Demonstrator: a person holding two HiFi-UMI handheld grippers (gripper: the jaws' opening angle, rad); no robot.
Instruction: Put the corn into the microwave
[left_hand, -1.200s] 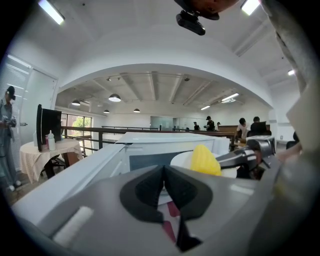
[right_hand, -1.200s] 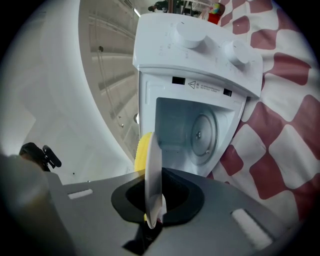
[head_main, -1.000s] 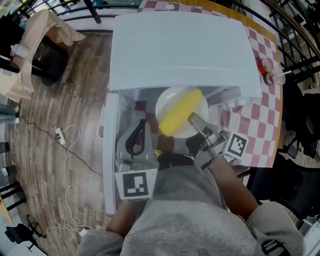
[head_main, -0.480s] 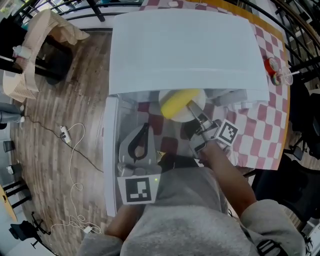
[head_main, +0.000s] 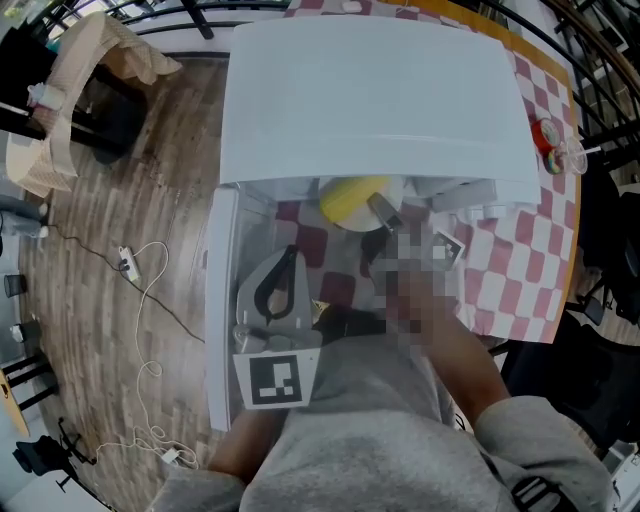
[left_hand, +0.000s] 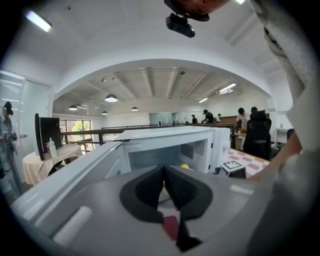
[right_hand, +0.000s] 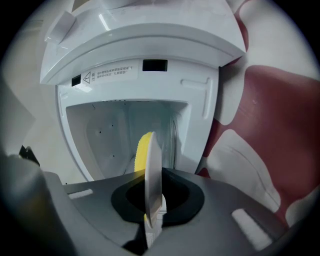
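Observation:
The yellow corn (head_main: 350, 200) lies on a white plate (head_main: 393, 194), and both are partly hidden under the top edge of the white microwave (head_main: 370, 90). My right gripper (head_main: 380, 210) is shut on the plate's near rim; a mosaic patch covers most of it. In the right gripper view the plate (right_hand: 152, 170) stands edge-on between the jaws, the corn (right_hand: 142, 150) behind it, right at the open microwave cavity (right_hand: 115, 135). My left gripper (head_main: 289, 257) is shut and holds nothing, beside the open door (head_main: 217, 300). In the left gripper view the left gripper (left_hand: 164, 172) faces the cavity (left_hand: 170, 152).
The microwave stands on a table with a red-and-white checked cloth (head_main: 520, 250). A small colourful item (head_main: 545, 140) sits at the table's right edge. On the wooden floor to the left lie a white cable (head_main: 140, 290) and a beige bag (head_main: 95, 55). People stand far off.
My right gripper has carried the plate and corn forward and lower, from in front of the microwave into its opening, so most of both is now hidden. The left gripper stayed put.

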